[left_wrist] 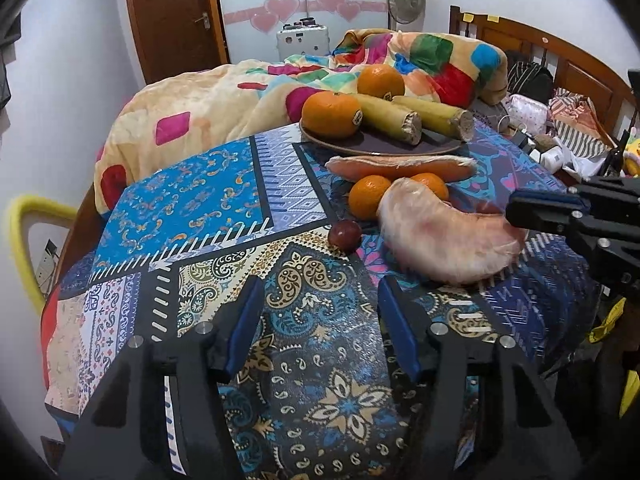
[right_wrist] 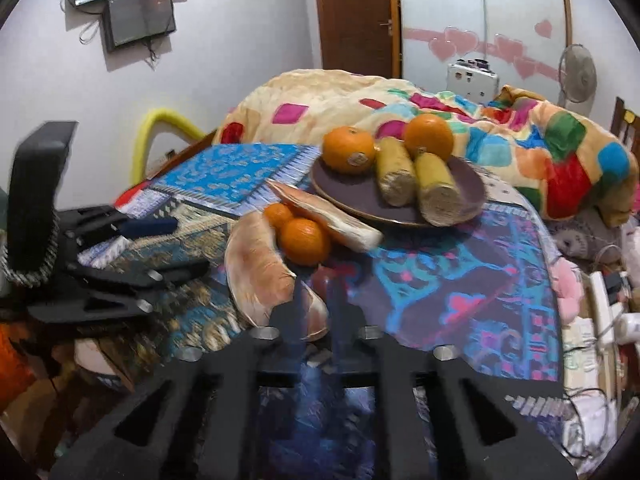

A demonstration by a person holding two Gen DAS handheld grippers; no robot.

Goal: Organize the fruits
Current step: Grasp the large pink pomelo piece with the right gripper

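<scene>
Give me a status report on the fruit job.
Left gripper open, empty. Right gripper closing near pomelo wedge; grip unclear. Plate partly loaded. Grape loose nearby.

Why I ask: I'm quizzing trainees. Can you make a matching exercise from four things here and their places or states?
1 stickered orange
2 red grape
3 left claw
4 far pomelo segment

A open, empty
B on the plate
C just in front of the plate's rim
D on the cloth, apart from other fruit

Pairs: 1B, 2D, 3A, 4C
</scene>
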